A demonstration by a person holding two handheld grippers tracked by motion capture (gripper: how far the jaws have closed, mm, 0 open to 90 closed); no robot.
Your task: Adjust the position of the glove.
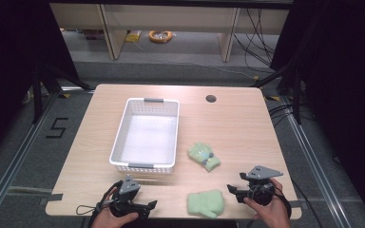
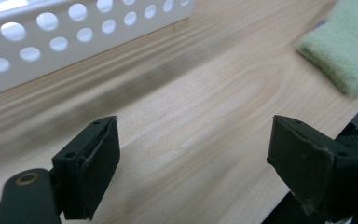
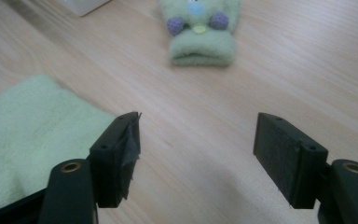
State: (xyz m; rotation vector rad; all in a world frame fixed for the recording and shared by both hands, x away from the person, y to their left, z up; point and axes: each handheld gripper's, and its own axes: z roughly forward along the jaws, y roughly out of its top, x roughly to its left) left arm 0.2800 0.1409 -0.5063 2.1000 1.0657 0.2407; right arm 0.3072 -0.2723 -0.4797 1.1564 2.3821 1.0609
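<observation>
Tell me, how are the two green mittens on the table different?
The far mitten has a little face with purple dots; the near mitten looks plain. The far mitten lies beside the white basket, out on the table; the near mitten lies at the table's front edge, between the two grippers. The far mitten lies slanted; the near mitten lies roughly along the edge. Both are fuzzy, light green and untouched.

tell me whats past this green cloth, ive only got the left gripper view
Observer: A second green mitten with a face and purple dots on it lies right of the white basket.
Operator: is the basket empty
Observer: Yes, the high view shows nothing inside it.
Operator: where's the right gripper
Observer: The right gripper sits near the table's front edge, just right of the plain mitten, jaws open and holding nothing.
</observation>
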